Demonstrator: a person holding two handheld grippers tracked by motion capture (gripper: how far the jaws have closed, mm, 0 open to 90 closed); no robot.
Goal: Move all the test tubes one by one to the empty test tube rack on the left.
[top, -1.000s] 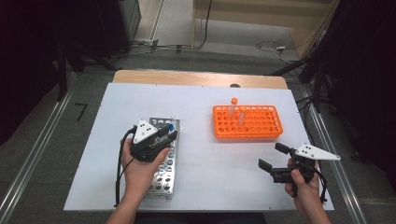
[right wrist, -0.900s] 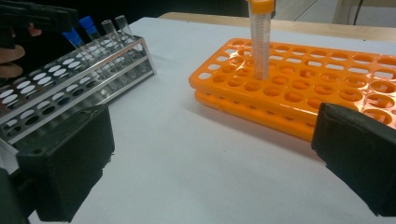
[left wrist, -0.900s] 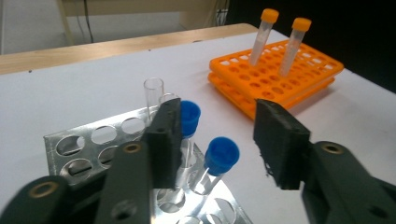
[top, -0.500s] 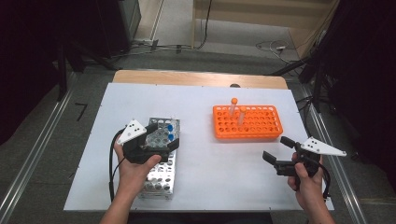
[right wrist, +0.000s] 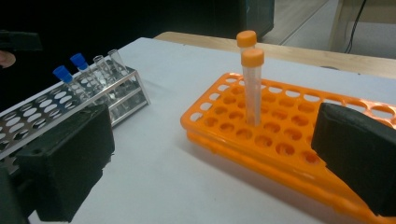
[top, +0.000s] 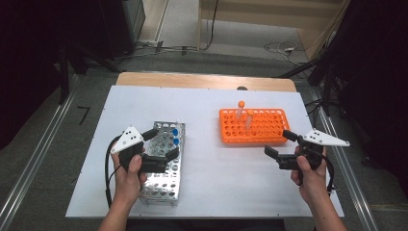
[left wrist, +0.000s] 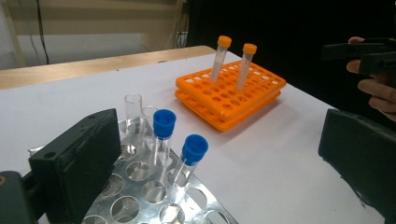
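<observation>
My left gripper point(top: 160, 144) hovers over the near half of the metal rack point(top: 162, 185). Its jaws have just been opening and stand wide with nothing between them. Two blue-capped tubes point(left wrist: 164, 124) point(left wrist: 194, 148) stand in the rack beyond the left gripper point(left wrist: 217, 170), with clear uncapped tubes point(left wrist: 133, 108) behind them. My right gripper point(top: 280, 143) is held open just in front of the orange rack point(top: 255, 130), holding nothing. Two orange-capped tubes point(right wrist: 252, 88) stand upright in the orange rack point(right wrist: 285, 144), ahead of the right gripper point(right wrist: 210, 156).
The white table top point(top: 207, 168) lies bare between the two racks. A wooden strip point(top: 202, 81) runs along the far edge. Metal rails point(top: 337, 144) flank both sides, and cables lie on the floor beyond.
My left gripper opened and drew back to the left, uncovering the blue-capped tubes in the metal rack. The right hand lifted and moved slightly toward the orange rack.
</observation>
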